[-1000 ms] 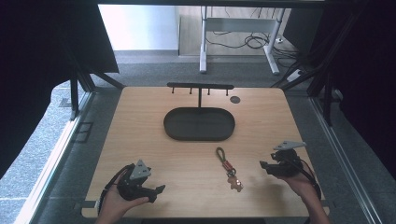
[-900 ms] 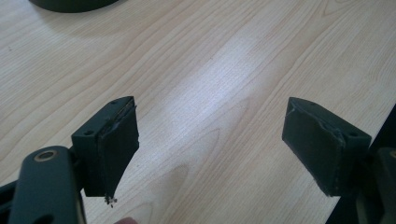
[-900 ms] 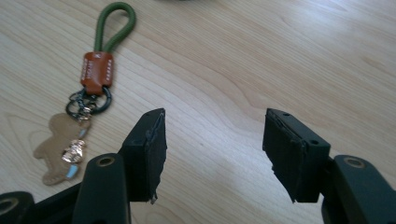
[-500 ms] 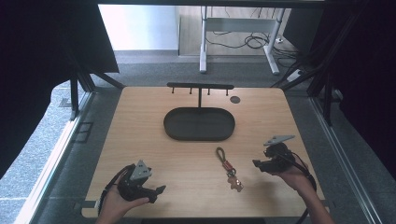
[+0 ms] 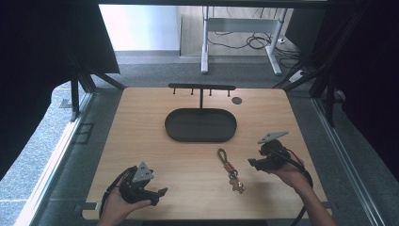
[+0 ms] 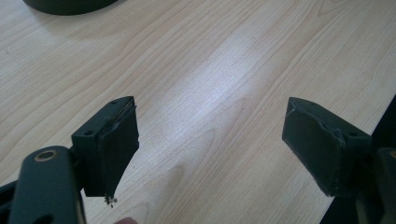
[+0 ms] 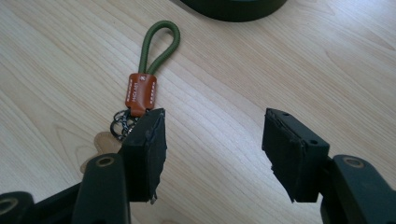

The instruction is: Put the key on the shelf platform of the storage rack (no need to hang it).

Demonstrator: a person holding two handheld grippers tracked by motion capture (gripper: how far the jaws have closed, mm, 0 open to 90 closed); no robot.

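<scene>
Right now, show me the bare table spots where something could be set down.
Bare wood runs along the left edge, from the left tool up past the oval tray. Another free strip lies right of the tray, above the right tool. The middle is crowded: the keychain lies near the right tool, and the hook rack stands behind the tray.

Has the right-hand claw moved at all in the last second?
Yes. The right claw has shifted left, toward the keychain, and away from the table's right edge.
</scene>
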